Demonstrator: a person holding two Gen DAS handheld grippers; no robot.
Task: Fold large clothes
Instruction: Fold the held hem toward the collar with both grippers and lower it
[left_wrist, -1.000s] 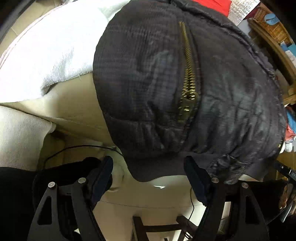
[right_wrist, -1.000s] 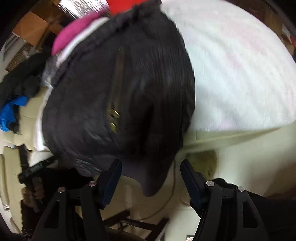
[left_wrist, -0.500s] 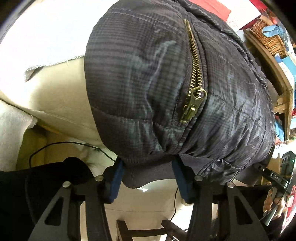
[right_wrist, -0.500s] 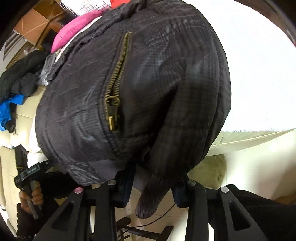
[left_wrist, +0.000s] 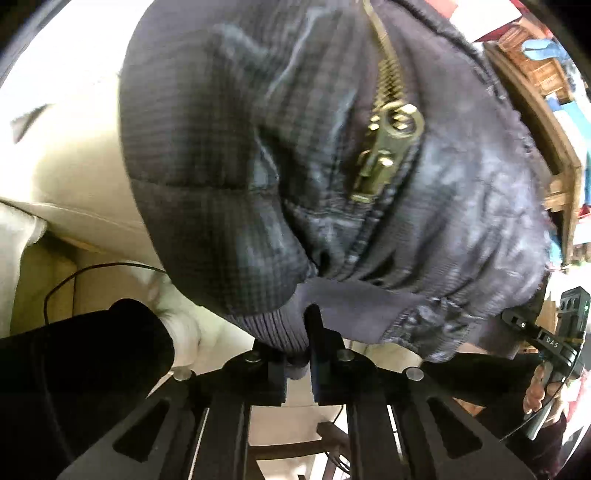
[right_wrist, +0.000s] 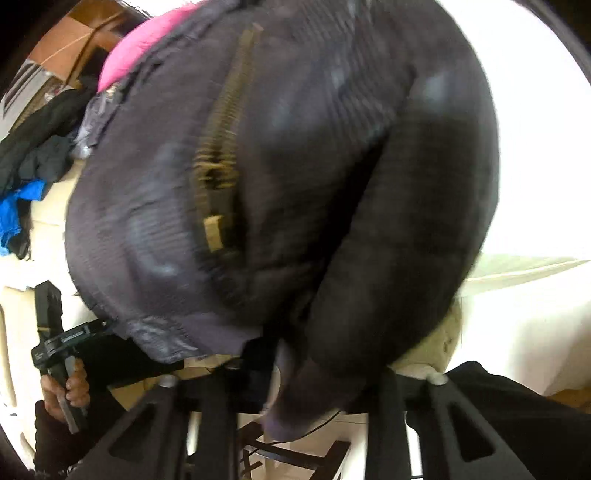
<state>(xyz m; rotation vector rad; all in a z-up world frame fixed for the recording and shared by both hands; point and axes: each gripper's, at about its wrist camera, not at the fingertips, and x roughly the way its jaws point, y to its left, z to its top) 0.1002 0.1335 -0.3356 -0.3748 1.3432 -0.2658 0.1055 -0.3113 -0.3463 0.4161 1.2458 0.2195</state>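
Note:
A dark quilted jacket (left_wrist: 236, 155) with a brass zipper (left_wrist: 384, 155) lies on a white bed and hangs over its near edge. My left gripper (left_wrist: 297, 354) is shut on the jacket's ribbed hem, left of the zipper. In the right wrist view the same jacket (right_wrist: 295, 177) fills the frame, blurred. My right gripper (right_wrist: 314, 376) is shut on the hem and the hanging sleeve cuff (right_wrist: 295, 402), which hide its fingertips. The zipper (right_wrist: 218, 173) runs up the jacket's middle there.
White bedding (left_wrist: 74, 122) lies under the jacket. A wooden shelf with baskets (left_wrist: 535, 85) stands at right. A pink garment (right_wrist: 136, 55) and dark and blue clothes (right_wrist: 22, 210) lie beyond the jacket. Each view shows the other hand-held gripper (left_wrist: 554, 339) at its side (right_wrist: 55, 347).
Both grippers went from open to shut on the jacket's lower hem. The jacket now bunches up at the hem and looms closer in both views.

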